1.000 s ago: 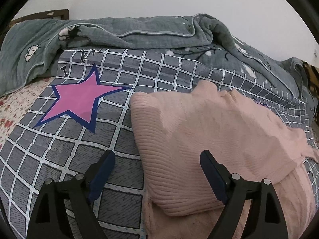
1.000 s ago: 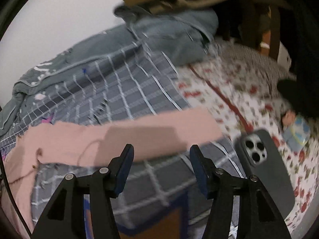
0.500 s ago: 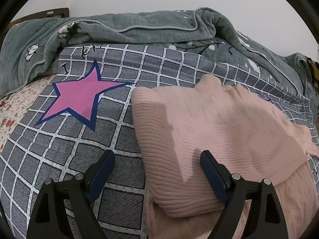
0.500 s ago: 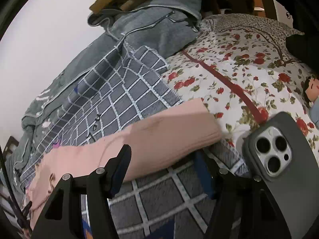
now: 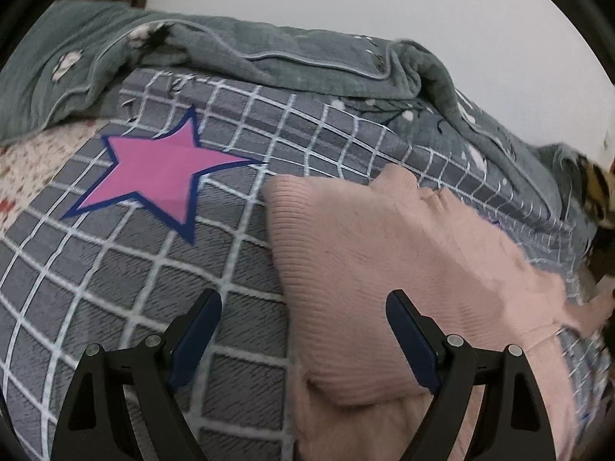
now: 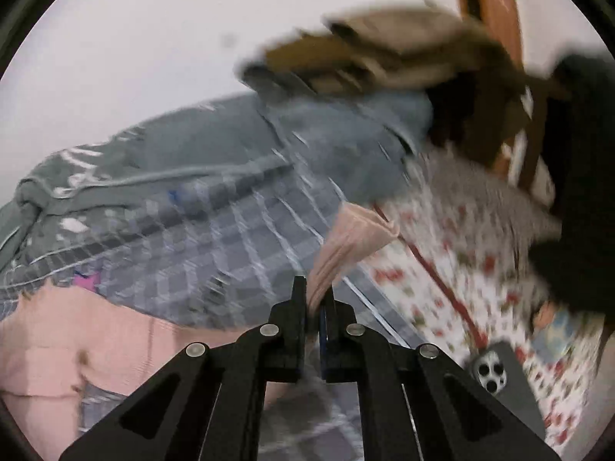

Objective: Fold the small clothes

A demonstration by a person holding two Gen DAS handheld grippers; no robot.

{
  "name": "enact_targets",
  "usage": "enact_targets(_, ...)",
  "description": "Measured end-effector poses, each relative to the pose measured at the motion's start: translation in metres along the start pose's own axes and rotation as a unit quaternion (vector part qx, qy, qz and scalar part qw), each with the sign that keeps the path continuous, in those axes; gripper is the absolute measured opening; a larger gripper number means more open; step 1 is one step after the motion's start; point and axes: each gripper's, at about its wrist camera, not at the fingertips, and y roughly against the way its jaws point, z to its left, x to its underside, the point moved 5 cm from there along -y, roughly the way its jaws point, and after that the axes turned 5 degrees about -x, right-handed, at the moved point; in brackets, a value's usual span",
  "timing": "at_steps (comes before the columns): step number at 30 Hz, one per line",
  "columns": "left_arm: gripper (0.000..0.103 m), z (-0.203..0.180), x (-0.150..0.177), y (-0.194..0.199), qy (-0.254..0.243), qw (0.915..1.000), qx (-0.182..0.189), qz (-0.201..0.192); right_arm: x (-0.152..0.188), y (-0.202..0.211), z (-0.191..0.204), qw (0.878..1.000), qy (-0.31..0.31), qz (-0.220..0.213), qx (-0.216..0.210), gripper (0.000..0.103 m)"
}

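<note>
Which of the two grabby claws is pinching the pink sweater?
The right gripper: its jaws have just snapped shut on the pink ribbed knit sweater's sleeve. The left gripper hangs wide open above it, pinching nothing.

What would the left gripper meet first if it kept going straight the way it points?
Most likely the pink sweater. The left gripper, jaws open and empty, points down at the sweater's folded left edge, where it lies on the checked blanket. Depth is unclear, so a finger could touch the blanket first.
</note>
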Motion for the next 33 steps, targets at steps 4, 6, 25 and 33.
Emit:
enact_targets(4,0.087,0.027,0.004,0.023,0.024,0.9993,-0.028,-0.01,-0.037,0.032,0.087,0.998,0.037,-0.033,-0.041,0.005)
enact_targets(6,0.087,0.044,0.006,0.031,0.034,0.9983,-0.047,-0.007,-0.048,0.043,0.138,0.995,0.049,-0.038,-0.076,0.005)
enact_targets(25,0.087,0.119,0.035,0.087,0.02,0.9923,-0.122,0.004,0.161,0.056,0.504,0.911,0.223,0.101,-0.332,0.009)
enact_targets(33,0.087,0.089,0.023,0.08,0.011,0.996,-0.088,0.004,0.16,0.07,0.496,0.891,0.223,0.107,-0.38,0.064)
